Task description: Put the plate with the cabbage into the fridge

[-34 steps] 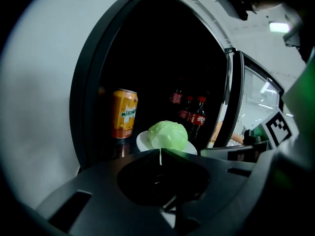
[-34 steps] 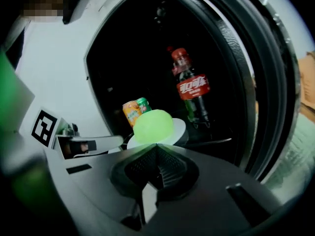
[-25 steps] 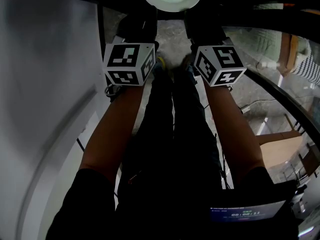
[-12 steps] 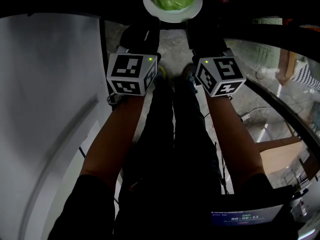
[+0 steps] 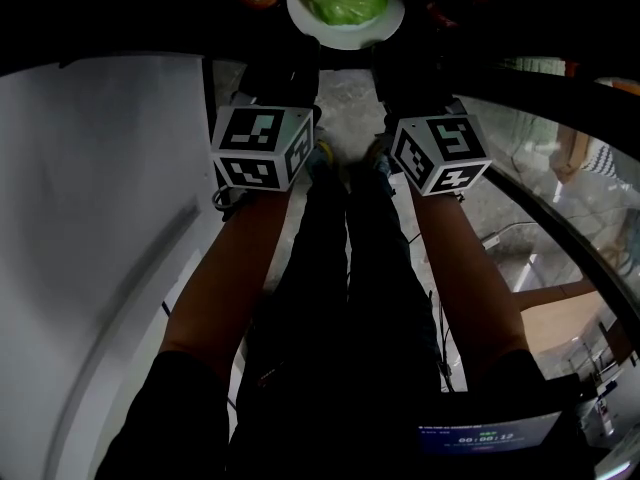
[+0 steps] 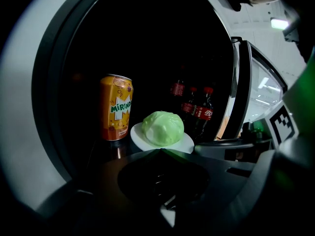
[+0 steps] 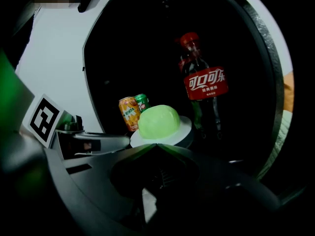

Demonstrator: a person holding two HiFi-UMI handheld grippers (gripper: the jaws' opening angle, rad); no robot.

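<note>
The left tongs [image 6: 160, 150] are closed on the near rim of the round white plate [image 6: 139, 137], with the two tips drawn together to a point and only the thin plate edge between them. The right tongs [image 7: 156, 145] are in the same state: closed to a point on the plate rim from the other side. So the one plate is gripped by both tongs at once.

On the plate lies one pale green cabbage head [image 6: 163, 128], about in its middle. The plate is inside the dark interior of the fridge [image 6: 147, 43], just beside a tall orange drink can [image 6: 116, 107], which stands upright to its left. I cannot tell whether the plate's underside touches the shelf or is a little above it.

There are two cans: the orange one and one green can [image 7: 142, 102] directly behind it, which only the right gripper view shows. The left gripper view shows three dark cola bottles with red labels [image 6: 204, 113], standing close together behind the plate on its right. The right gripper view shows one of them large and near the plate.

In the head view there are two black-and-white marker cubes [image 5: 260, 146], one on each gripper. Two bare forearms [image 5: 228, 278] reach forward, with the plate at the top edge between the grippers.
</note>
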